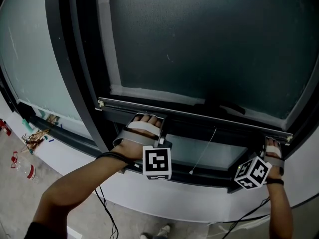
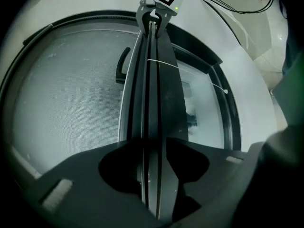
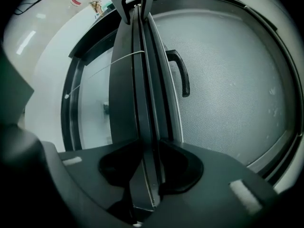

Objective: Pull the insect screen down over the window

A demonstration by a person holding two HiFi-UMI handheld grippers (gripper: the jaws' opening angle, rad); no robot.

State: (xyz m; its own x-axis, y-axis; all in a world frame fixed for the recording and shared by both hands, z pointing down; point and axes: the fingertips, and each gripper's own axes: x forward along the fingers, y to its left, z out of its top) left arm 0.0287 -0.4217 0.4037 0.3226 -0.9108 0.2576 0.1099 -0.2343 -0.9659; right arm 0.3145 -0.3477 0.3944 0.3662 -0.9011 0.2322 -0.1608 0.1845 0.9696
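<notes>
The insect screen's grey mesh (image 1: 209, 44) covers most of the window. Its dark bottom bar (image 1: 199, 116) hangs a short way above the lower frame (image 1: 199, 176). My left gripper (image 1: 152, 128) is at the bar's left part, largely behind the hand; in the left gripper view the bar (image 2: 153, 80) runs between the jaws of that gripper (image 2: 153, 148) with thin gaps beside it. My right gripper (image 1: 273, 151) is at the bar's right end, and there the jaws of the gripper (image 3: 148, 148) hug the bar (image 3: 137, 80). A black handle (image 3: 183, 75) sits on the bar. A thin pull cord (image 1: 204, 148) dangles below it.
A second glass pane (image 1: 30, 59) lies to the left behind a thick dark post (image 1: 75, 83). The white wall (image 1: 199, 203) drops below the frame. Black cables (image 1: 107, 208) hang to the floor, with red and white litter (image 1: 22, 166) at left and a shoe (image 1: 159, 230) below.
</notes>
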